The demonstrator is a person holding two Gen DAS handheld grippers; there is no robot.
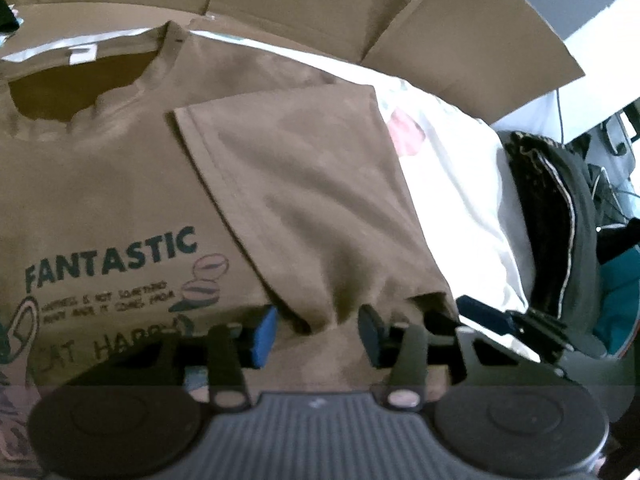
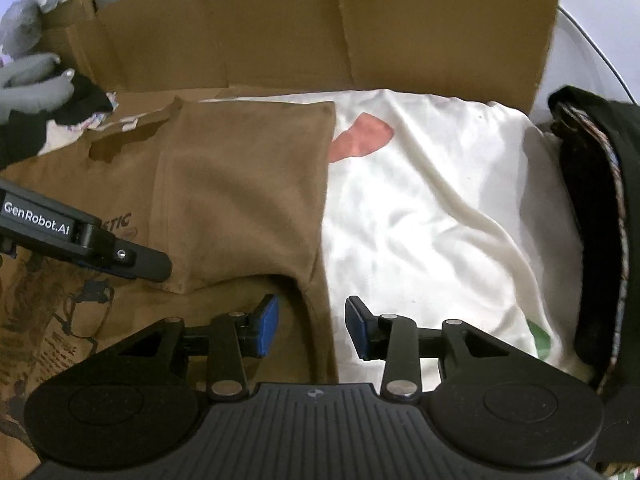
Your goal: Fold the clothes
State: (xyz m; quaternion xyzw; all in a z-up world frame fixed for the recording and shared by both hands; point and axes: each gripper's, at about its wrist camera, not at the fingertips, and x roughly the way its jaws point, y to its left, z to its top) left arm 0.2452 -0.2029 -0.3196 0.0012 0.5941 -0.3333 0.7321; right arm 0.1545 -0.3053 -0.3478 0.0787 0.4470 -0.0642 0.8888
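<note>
1. The left claw (image 1: 318, 334) stands partly open, its blue pads apart. A bunched fold of the brown T-shirt (image 1: 120, 184) lies between them; the blur hides whether either pad presses on it, and no grip shows.
2. The right claw (image 2: 312, 328) is also partly open, and nothing is clamped. The shirt's right edge runs down between its pads — brown cloth by the left pad, white cloth by the right one.
3. Just ahead of the left claw, the folded-over sleeve (image 1: 296, 184) lies flat across the shirt's chest, its hem running diagonally up and to the left.
4. To the left of that claw is the shirt's dark print (image 1: 108, 260), which reads "FANTASTIC" with smaller lines below it.
5. Farther ahead and left is the neckline (image 1: 76, 88), open, with a white label inside the collar.
6. In the right wrist view the left claw's black arm reaches in from the left edge and rests over the shirt beside the sleeve.
7. Right of both claws a white cloth (image 2: 420, 208) with a pink patch spreads under the shirt; beyond it, at the far right, lies a dark garment (image 2: 592, 220).
8. Farthest off — behind everything — stands brown cardboard (image 2: 280, 28). A heap of grey and black clothes (image 2: 36, 88) sits at the far left.
</note>
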